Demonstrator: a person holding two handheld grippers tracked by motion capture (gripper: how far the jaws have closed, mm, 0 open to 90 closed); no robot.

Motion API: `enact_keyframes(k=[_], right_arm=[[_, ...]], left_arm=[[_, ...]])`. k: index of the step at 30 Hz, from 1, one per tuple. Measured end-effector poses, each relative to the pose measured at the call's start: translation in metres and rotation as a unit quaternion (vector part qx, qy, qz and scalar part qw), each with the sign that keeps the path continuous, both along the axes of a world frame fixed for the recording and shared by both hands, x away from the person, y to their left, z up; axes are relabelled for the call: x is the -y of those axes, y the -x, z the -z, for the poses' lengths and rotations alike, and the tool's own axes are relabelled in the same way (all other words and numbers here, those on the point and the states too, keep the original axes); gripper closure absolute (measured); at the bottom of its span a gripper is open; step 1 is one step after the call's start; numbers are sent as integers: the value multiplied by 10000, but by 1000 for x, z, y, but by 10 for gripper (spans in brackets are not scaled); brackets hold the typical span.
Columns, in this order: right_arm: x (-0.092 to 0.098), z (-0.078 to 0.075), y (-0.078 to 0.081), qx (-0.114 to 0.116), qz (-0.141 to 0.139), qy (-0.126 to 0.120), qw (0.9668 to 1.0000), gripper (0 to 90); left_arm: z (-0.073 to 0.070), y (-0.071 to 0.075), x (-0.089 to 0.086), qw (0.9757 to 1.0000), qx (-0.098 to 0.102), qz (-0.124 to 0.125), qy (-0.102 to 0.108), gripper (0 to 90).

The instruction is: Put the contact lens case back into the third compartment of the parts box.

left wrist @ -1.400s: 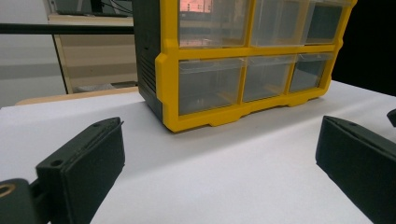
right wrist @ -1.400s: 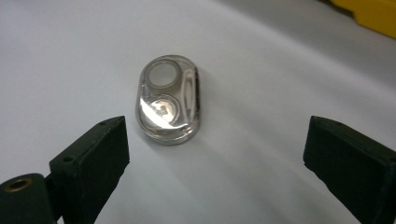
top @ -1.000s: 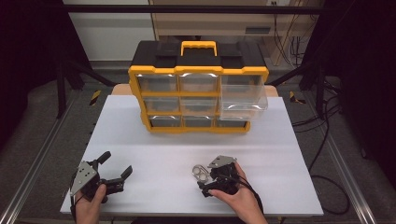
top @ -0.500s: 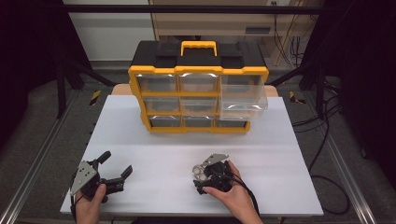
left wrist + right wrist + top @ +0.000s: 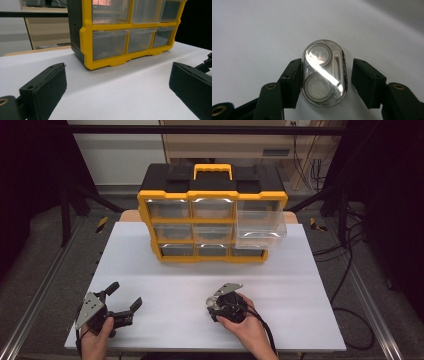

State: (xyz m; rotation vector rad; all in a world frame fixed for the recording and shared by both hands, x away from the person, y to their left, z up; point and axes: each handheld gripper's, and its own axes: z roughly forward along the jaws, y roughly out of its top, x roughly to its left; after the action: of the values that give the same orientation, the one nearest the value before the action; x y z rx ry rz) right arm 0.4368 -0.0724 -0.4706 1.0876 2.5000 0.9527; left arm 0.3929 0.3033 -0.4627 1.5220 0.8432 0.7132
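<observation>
A small clear oval case (image 5: 323,75) with two round compartments lies flat on the white table (image 5: 175,270). My right gripper (image 5: 326,72) points down over it, with the case between its jaws. They have just been closing: one pad touches the case's side and the other stands a sliver off. In the high view the right gripper (image 5: 216,304) and the case (image 5: 212,301) are at the front of the table, right of centre. My left gripper (image 5: 125,295) rests at the front left, open and empty, and the left gripper (image 5: 117,75) faces the organizer.
A yellow and black drawer organizer (image 5: 212,220) with clear drawers stands at the back of the table, and the organizer (image 5: 87,37) looms ahead of the left gripper. Its upper right drawer (image 5: 260,227) is pulled out. White tabletop lies between the organizer and both hands.
The right gripper's jaws have narrowed around the clear case, and the hand has shifted slightly over it. The left gripper has stayed where it was.
</observation>
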Motion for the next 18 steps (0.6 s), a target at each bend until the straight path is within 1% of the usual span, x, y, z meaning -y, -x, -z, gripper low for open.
enact_keyframes(k=[2,5,7,13,18], right_arm=[[-1,0,0,-6,-36,-18,10000,451],[-3,1,1,45,-106,59,9999,486],[-5,3,2,67,-75,114,9999,485],[-5,3,2,124,-77,131,9998,491],[-4,1,3,147,-107,92,9998,491]], left_arm=[[0,0,1,10000,-8,11,6,11],[0,0,2,10000,-10,36,18,11],[0,-1,3,10000,-15,56,16,11],[0,-1,2,10000,-14,68,9,11],[1,0,0,10000,-25,39,39,11]])
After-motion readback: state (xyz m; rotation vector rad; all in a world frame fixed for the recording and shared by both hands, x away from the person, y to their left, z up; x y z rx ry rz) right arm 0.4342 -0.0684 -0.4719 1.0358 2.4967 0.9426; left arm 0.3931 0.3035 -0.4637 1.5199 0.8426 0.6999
